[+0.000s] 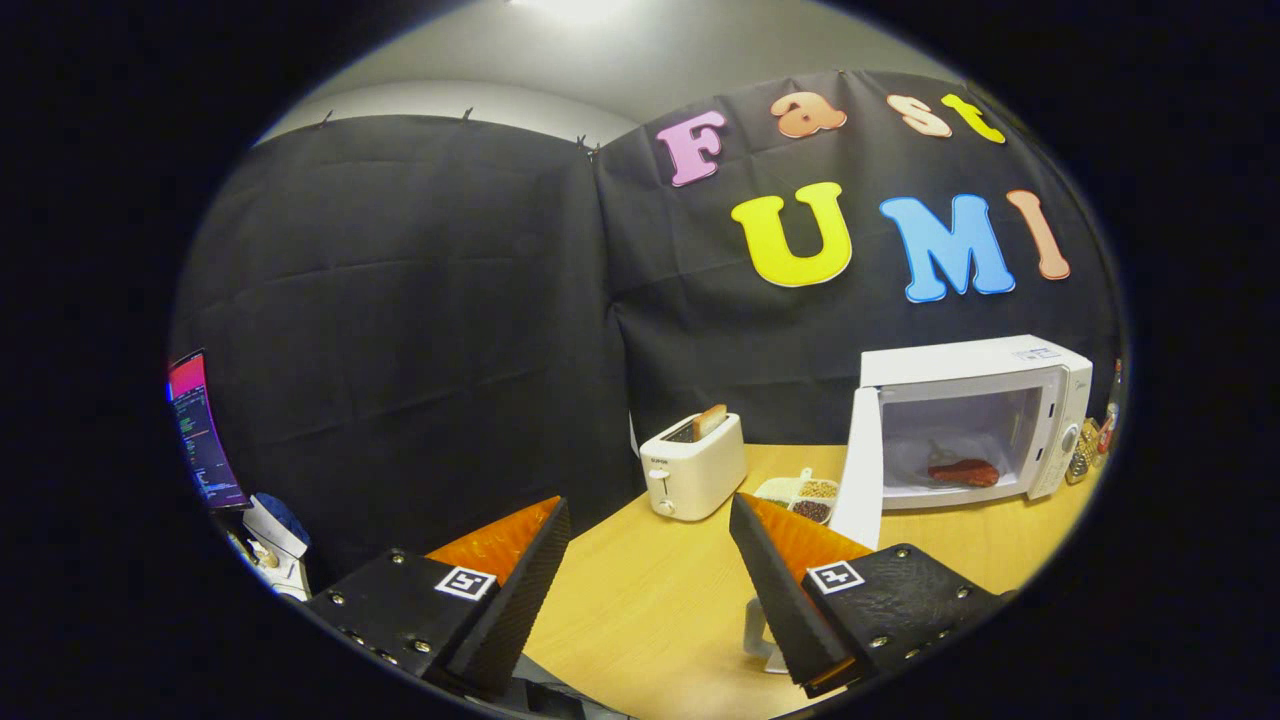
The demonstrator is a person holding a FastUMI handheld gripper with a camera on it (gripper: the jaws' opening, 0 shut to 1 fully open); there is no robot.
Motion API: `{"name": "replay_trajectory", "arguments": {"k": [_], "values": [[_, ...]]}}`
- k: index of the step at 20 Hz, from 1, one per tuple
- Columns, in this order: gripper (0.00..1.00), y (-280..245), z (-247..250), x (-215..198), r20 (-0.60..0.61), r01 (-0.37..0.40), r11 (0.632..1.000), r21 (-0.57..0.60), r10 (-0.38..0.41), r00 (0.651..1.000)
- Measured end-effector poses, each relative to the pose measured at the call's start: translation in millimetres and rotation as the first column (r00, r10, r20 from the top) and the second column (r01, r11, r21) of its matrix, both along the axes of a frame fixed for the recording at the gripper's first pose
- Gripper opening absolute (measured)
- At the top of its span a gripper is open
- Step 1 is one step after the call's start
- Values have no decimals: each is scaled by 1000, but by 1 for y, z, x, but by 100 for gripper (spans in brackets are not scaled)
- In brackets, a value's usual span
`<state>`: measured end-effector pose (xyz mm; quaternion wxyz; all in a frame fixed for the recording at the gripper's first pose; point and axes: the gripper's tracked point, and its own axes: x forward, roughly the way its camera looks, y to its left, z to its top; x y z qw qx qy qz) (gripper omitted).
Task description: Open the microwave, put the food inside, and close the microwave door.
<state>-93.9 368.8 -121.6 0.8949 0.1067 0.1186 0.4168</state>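
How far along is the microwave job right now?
Done: the microwave door stands open and the reddish food lies inside. In hand: nothing; the gripper is open, back from the door. Left: closing the door.

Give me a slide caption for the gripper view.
Open gripper faces microwave, door open, food inside.

My gripper is wide open right now, with a big gap between the two fingers and nothing held in it. Neither finger touches anything. I've got it up in the air, tilted a bit, so the left finger sits slightly lower than the right one. Both point forward and slightly inward at the tips.
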Motion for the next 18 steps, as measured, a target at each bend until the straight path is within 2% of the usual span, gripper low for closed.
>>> {"name": "replay_trajectory", "arguments": {"k": [4,8,10,11,13,14,16,17,18], "values": [[98,8,-25,-10,-20,-33,999,-32,33,999],[95,3,-58,-5,-58,-13,997,-80,8,998],[84,1,-72,0,-85,-1,995,-97,-7,996],[84,0,-76,2,-99,-7,995,-100,-3,995],[51,-13,-82,18,-93,67,989,-133,-80,993],[35,-14,-86,19,-107,68,989,-132,-82,991],[31,-15,-87,22,-105,75,986,-152,-92,990],[31,-27,-85,30,-72,136,972,-194,-153,986],[16,-35,-87,37,-50,171,964,-206,-184,982]]}}
